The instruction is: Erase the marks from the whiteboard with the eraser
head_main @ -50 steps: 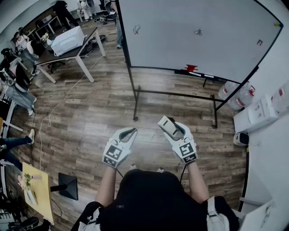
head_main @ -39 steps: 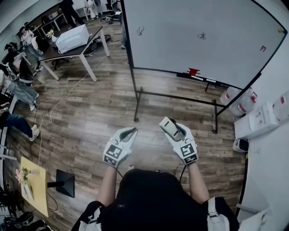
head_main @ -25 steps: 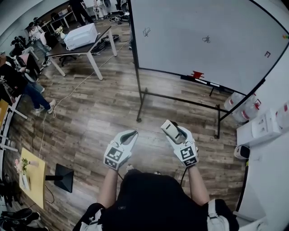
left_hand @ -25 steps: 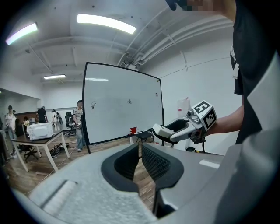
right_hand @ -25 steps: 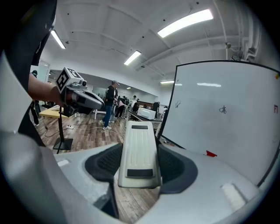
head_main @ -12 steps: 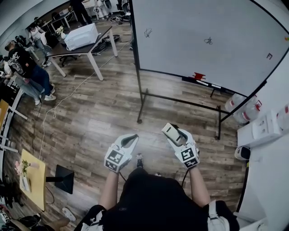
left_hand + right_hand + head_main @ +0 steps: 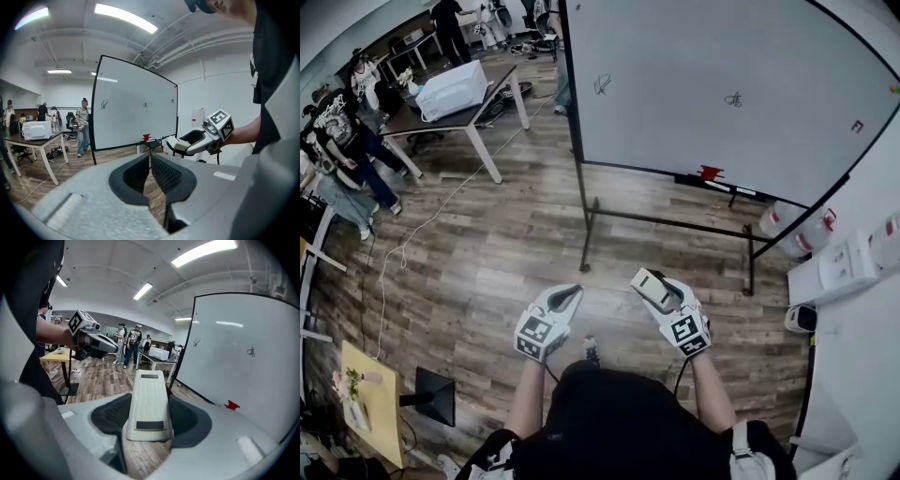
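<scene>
The whiteboard (image 7: 722, 75) stands on a wheeled frame ahead of me, with a small black scribble (image 7: 602, 84) at its left, another scribble (image 7: 733, 98) mid-board and a small red mark (image 7: 858, 127) at the right. My right gripper (image 7: 652, 286) is shut on a white eraser (image 7: 149, 404), held flat between the jaws well short of the board. The eraser (image 7: 646, 284) also shows in the head view. My left gripper (image 7: 565, 298) is beside it, shut on nothing, its pads (image 7: 161, 173) nearly touching. Both are at waist height above the wooden floor.
A red object (image 7: 709, 172) sits on the board's tray. The board's metal legs (image 7: 584, 225) stand between me and it. A table (image 7: 455, 117) with a white box is at the far left, with several people nearby. White cases (image 7: 839, 267) and water jugs (image 7: 792, 220) line the right wall.
The whiteboard has come a little closer and lower in the head view as the person steps forward. Both grippers keep their pose, and the eraser stays held. People at the left have shifted.
</scene>
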Available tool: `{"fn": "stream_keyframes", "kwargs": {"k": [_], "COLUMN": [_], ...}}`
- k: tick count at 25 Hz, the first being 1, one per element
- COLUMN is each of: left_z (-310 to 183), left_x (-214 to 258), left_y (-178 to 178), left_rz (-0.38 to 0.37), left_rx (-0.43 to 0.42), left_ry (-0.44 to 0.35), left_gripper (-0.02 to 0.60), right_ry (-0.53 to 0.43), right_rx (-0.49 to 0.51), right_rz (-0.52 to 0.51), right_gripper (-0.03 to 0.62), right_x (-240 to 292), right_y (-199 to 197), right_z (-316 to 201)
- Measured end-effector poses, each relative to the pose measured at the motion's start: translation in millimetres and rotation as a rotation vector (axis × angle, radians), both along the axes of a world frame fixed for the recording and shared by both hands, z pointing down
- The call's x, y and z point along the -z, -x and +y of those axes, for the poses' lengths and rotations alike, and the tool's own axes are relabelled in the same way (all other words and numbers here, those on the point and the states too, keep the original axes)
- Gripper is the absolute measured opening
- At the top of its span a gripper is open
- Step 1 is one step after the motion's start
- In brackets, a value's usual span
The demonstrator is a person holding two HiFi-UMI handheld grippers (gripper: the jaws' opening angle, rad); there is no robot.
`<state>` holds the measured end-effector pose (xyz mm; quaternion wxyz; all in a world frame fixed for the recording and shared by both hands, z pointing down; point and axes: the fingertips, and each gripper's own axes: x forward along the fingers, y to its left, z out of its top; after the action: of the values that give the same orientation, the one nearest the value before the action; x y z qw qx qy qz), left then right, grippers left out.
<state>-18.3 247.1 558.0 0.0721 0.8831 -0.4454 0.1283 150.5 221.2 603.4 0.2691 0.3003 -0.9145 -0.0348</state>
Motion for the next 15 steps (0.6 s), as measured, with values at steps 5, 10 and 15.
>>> {"fn": "stream_keyframes", "kwargs": {"k": [5, 10, 15], "left_z": [-36.1, -66.4, -95.3], "left_x": [-5.2, -12.5, -19.6], "left_y": [32.7, 64.2, 90.0], "left_rz": [0.003, 0.003, 0.000], "left_rx": [-0.017, -0.032, -0.060], "left_ry": [0.013, 0.024, 0.035], "left_gripper": [0.025, 0.025, 0.025], "right_ry": [-0.005, -0.003, -0.017], "right_rx": [-0.007, -0.001, -0.027], "right_rz": [0.004, 0.035, 0.048], "right_gripper": [0.258, 0.258, 0.258], "right_x": [2.1, -6.5, -10.0], "right_y": [36.9, 70.7, 95.8], "right_z": [-36.0, -60.7, -84.6]}}
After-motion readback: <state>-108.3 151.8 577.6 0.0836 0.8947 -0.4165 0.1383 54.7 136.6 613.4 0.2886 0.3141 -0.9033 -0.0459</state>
